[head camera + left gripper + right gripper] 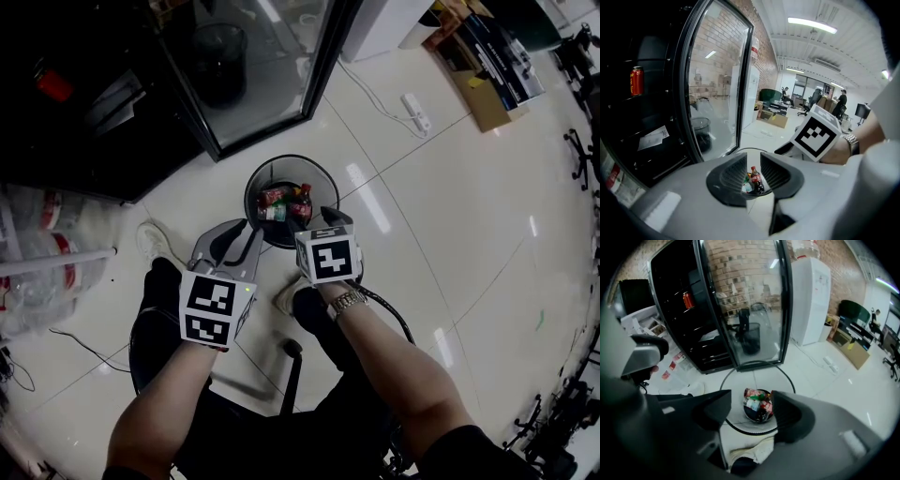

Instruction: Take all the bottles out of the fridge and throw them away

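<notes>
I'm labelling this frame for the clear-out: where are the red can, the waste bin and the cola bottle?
Red can [637,80], left gripper view, its side.
Waste bin [292,157], head view, far rim.
Cola bottle [756,178], left gripper view, its body.

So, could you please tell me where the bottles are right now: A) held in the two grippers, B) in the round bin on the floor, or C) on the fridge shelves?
B: the bottles lie heaped inside the bin.
</notes>
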